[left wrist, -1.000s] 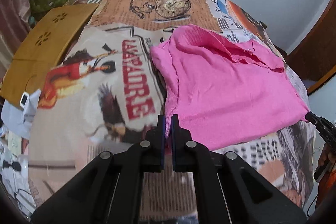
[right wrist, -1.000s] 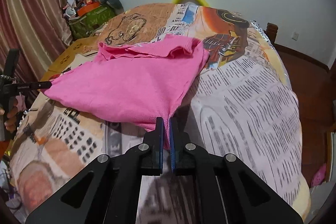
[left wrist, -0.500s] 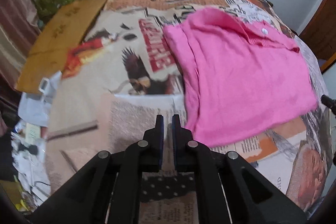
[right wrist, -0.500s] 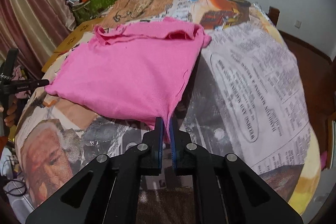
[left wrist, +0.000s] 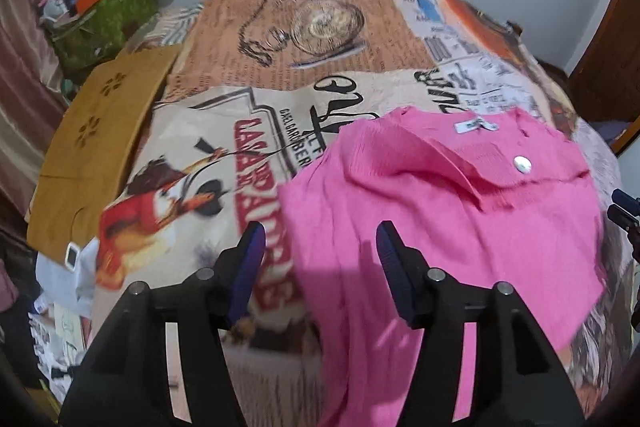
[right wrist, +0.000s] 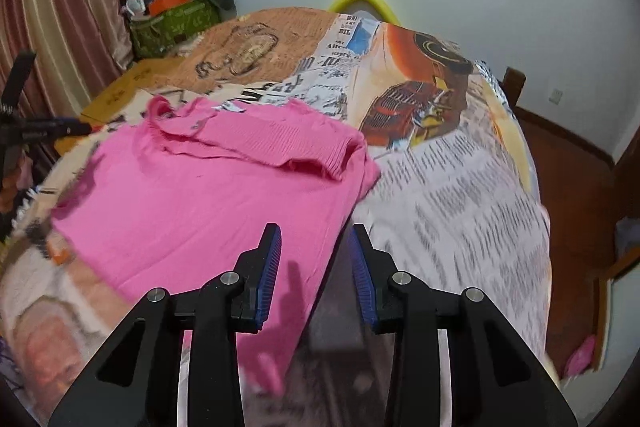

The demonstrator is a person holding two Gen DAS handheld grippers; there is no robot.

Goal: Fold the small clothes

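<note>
Both grippers, clamped on the near corners of the pink knitted garment point(left wrist: 440, 227) a second ago, now stand with jaws wide and hold nothing; the release looks deliberate, so the cloth can settle flat before the next fold. It lies spread on the newspaper-print bedspread point(left wrist: 280, 39), collar and white button point(left wrist: 522, 164) at its far end, hem towards the cameras. The left gripper point(left wrist: 318, 247) hovers over the garment's near left edge, one jaw above bare bedspread, the other above pink cloth. The right gripper point(right wrist: 314, 259) likewise straddles the garment's near right edge. Judging by this, the first spreading is done and a side fold comes next; motion blur hides fine wrinkles.
</note>
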